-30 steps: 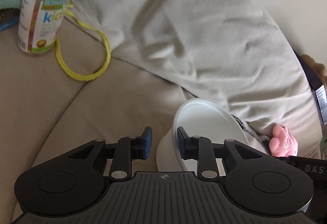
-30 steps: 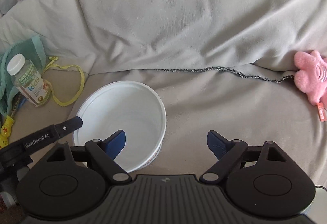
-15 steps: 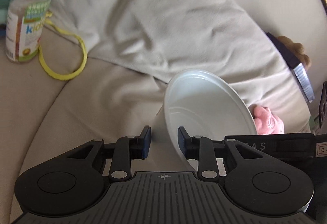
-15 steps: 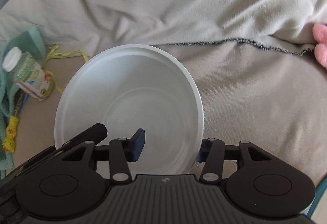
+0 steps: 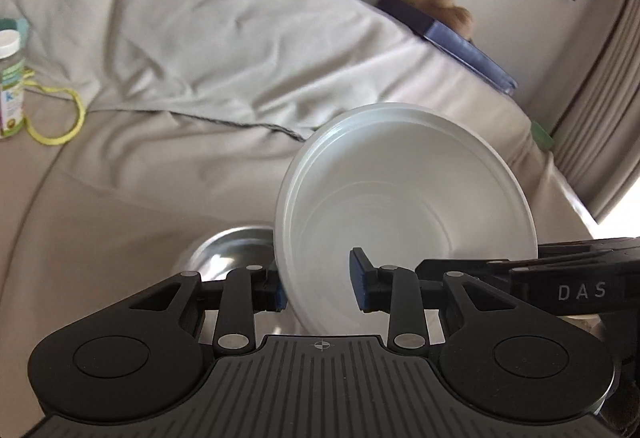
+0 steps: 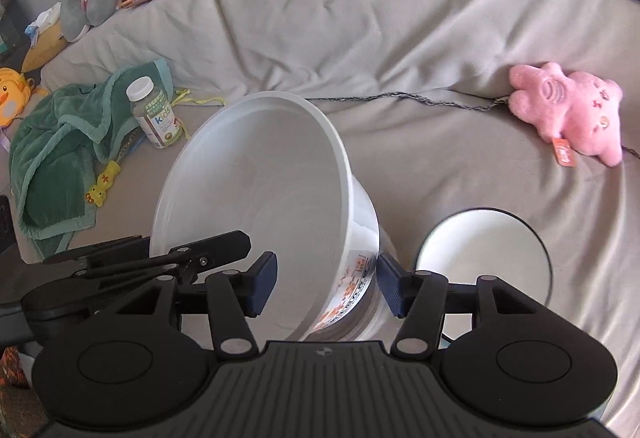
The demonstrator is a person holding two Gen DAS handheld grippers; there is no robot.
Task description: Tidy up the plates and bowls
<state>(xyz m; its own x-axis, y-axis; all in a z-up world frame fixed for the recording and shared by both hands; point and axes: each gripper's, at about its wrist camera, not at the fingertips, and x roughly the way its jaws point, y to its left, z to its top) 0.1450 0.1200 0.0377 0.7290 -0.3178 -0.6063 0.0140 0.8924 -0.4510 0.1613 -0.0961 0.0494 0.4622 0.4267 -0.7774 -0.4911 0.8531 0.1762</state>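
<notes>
1. The white bowl (image 5: 404,198) is held tilted above the couch (image 5: 160,178), its rim straddled by the left claw (image 5: 318,288), jaws just eased wider.
2. The right claw (image 6: 326,288) straddles the opposite wall, jaws just reopening.
3. A steel bowl (image 5: 228,246) lies just beyond the left claw; a white plate (image 6: 484,250) sits right of the right claw.

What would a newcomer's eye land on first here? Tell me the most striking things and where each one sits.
First, the big white plastic bowl, tilted above the grey-covered sofa, its rim straddled by the left gripper and the right gripper. Next, the pink plush toy against the back cushion at right. Then the white dark-rimmed dish on the seat by the bowl, and the green blanket with the kids vitamin bottle at left.
</notes>
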